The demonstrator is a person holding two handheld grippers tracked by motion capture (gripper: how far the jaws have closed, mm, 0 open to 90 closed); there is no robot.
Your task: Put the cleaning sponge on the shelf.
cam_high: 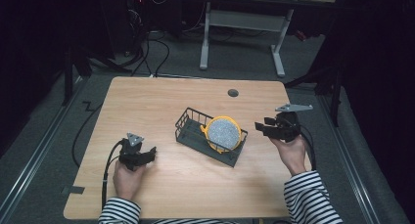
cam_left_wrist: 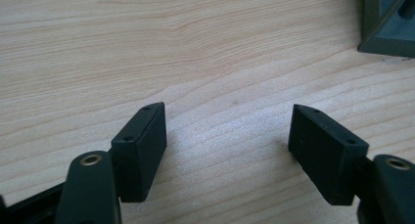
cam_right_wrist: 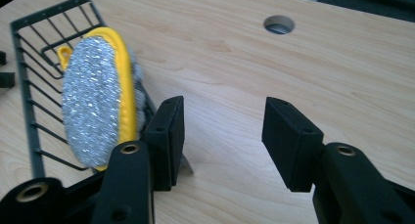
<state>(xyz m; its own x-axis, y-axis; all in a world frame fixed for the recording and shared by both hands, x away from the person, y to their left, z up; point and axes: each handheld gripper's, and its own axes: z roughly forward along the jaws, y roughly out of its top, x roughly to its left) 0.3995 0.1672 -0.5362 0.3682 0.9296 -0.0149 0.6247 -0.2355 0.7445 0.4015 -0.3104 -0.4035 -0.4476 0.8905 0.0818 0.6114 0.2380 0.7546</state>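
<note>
A dark wire basket (cam_high: 188, 131) sits tilted near the table's middle, and a round yellow-rimmed scrubber with a silvery face (cam_high: 223, 131) leans in its right end. In the right gripper view the scrubber (cam_right_wrist: 93, 101) stands just left of my jaws, against the basket's wires (cam_right_wrist: 29, 106). My right gripper (cam_high: 262, 127) is open with nothing between its fingers, a short way right of the basket. My left gripper (cam_high: 149, 154) is open too, low over bare wood to the basket's left. A corner of the basket (cam_left_wrist: 389, 26) shows at the top right of the left gripper view.
The wooden table (cam_high: 161, 97) has a round cable hole (cam_high: 233, 93) near its far edge, seen as the hole (cam_right_wrist: 279, 24) in the right gripper view. Cables trail off the left side. A white desk frame (cam_high: 242, 23) stands on the floor beyond.
</note>
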